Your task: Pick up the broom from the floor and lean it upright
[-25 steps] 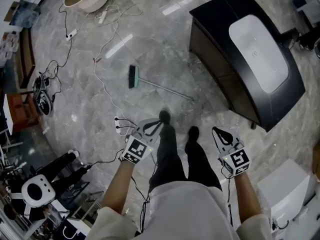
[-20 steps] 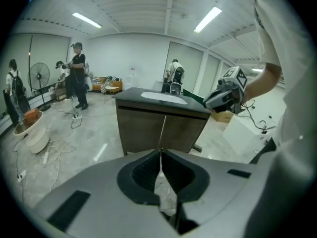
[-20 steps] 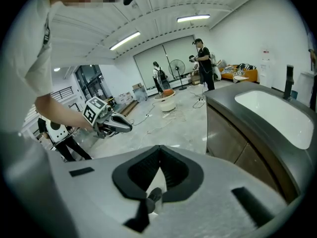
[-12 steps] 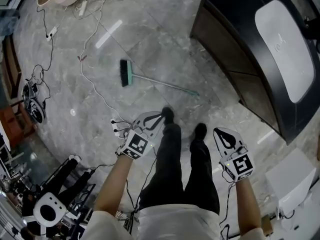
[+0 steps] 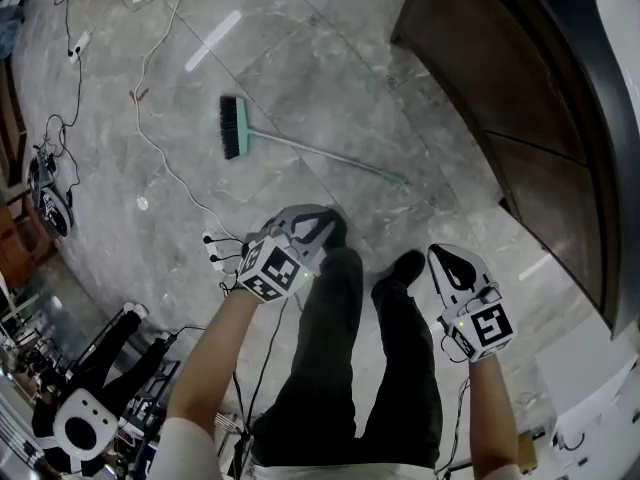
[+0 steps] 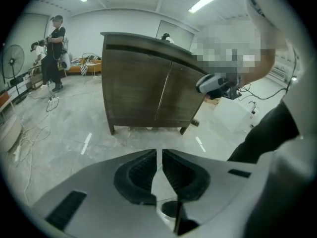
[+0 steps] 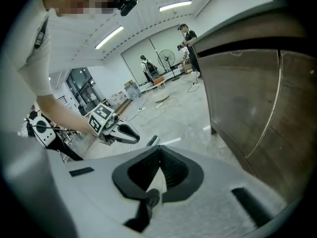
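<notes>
The person (image 5: 335, 368) crouches lower. The left gripper (image 5: 320, 218) and right gripper (image 5: 438, 252) sink toward the floor (image 5: 300, 68), nearer the broom (image 5: 300, 149).

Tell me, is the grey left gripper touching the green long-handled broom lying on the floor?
Apart. The head view shows bare grey floor between the left gripper and the handle of the green broom.

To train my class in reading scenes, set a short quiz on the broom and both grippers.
1. True or false: the broom already leans upright.
2. What do the left gripper and right gripper hold? A the broom; B a cup; C nothing.
3. Fill in: in the head view, the broom's bristles lie at its ___ end.
Key: 1 false, it lies flat on the floor; 2 C, both are shut and empty; 3 left.
</notes>
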A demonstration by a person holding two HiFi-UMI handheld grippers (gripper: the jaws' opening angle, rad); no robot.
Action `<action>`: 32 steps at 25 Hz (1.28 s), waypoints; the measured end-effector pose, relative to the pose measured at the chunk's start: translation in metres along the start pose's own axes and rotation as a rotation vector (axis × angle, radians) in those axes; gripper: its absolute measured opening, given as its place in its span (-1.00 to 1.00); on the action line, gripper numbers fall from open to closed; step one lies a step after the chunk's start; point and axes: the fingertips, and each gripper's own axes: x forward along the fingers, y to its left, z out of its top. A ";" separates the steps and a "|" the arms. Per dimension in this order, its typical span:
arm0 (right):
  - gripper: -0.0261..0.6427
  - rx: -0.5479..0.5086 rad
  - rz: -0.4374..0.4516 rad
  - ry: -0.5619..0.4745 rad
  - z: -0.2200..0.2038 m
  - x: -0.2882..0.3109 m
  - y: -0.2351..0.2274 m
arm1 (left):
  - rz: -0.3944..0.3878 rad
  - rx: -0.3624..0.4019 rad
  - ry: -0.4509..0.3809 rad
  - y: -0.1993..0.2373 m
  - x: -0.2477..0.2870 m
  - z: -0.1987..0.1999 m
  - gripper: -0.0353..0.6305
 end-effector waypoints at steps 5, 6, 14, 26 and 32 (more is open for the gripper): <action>-0.92 0.001 0.005 -0.003 -0.060 0.046 -0.039 | -0.026 0.028 0.036 0.010 0.069 -0.057 -0.86; -0.92 -0.002 0.006 0.000 -0.072 0.054 -0.046 | -0.027 0.031 0.038 0.012 0.081 -0.067 -0.86; -0.92 -0.046 0.035 0.034 -0.149 0.102 -0.095 | -0.025 0.047 0.069 0.027 0.167 -0.136 -0.85; -0.92 -0.093 0.184 0.068 -0.210 0.201 -0.161 | -0.057 0.198 0.134 0.081 0.269 -0.224 -0.59; -0.92 -0.178 0.239 0.098 -0.247 0.256 -0.188 | -0.118 0.330 0.223 0.107 0.316 -0.279 -0.49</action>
